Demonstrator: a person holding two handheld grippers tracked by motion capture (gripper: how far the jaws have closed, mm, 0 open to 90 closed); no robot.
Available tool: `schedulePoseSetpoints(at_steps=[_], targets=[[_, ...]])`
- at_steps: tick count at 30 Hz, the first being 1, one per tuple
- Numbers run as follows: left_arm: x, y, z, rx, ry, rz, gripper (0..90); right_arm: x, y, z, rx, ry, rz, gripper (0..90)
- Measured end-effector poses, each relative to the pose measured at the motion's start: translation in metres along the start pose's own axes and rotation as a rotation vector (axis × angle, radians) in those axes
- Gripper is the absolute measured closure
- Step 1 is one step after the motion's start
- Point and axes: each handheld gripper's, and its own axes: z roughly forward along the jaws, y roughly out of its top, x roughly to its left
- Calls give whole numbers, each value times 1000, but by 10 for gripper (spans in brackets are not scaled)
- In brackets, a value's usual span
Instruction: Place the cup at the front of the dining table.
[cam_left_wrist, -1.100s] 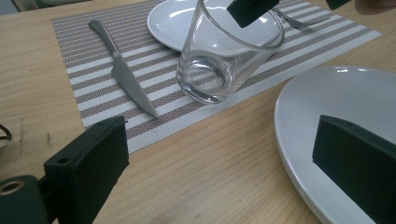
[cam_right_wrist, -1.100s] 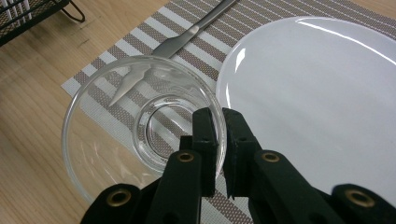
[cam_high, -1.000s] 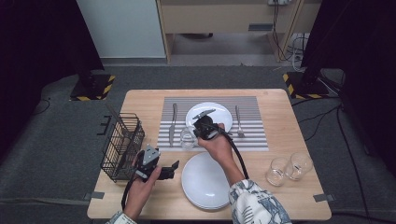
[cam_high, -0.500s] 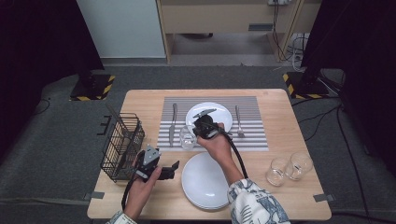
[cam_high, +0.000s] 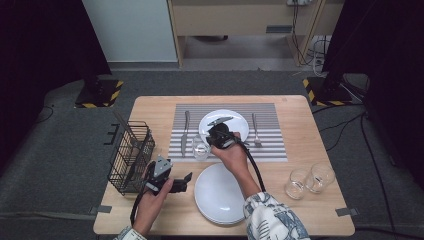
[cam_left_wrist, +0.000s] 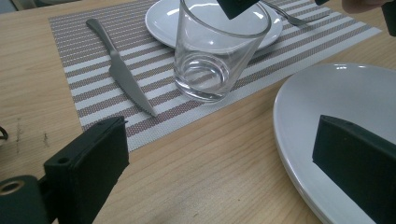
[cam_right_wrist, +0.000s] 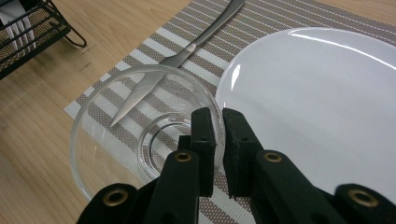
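Right gripper view: the glass (cam_right_wrist: 144, 135) stands on the mat's (cam_right_wrist: 289, 18) near edge, by the knife (cam_right_wrist: 187, 51), its rim pinched between the right gripper's (cam_right_wrist: 215, 140) nearly closed jaws. The left gripper (cam_left_wrist: 224, 158) gapes wide and empty over the table's (cam_high: 300, 200) near edge, beside a plate (cam_left_wrist: 336, 102).

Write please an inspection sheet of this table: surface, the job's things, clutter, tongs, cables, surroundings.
Surface: wooden table, striped placemat on it.
Job's things: glass standing at the placemat's near edge; small plate, knife, fork on the placemat; large plate in front.
Clutter: wire basket at the left; two glasses at the right.
Tongs: right tongs closed on the glass's rim; left tongs open, empty.
Cables: black cable along the right forearm.
Surroundings: grey floor, dark curtains.
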Motion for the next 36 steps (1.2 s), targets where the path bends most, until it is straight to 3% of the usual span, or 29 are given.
schedulePoseSetpoints(at_steps=[36], targets=[[-1,0,0,2,-3,5,32,-2,-1,4,-38,4,11,799]])
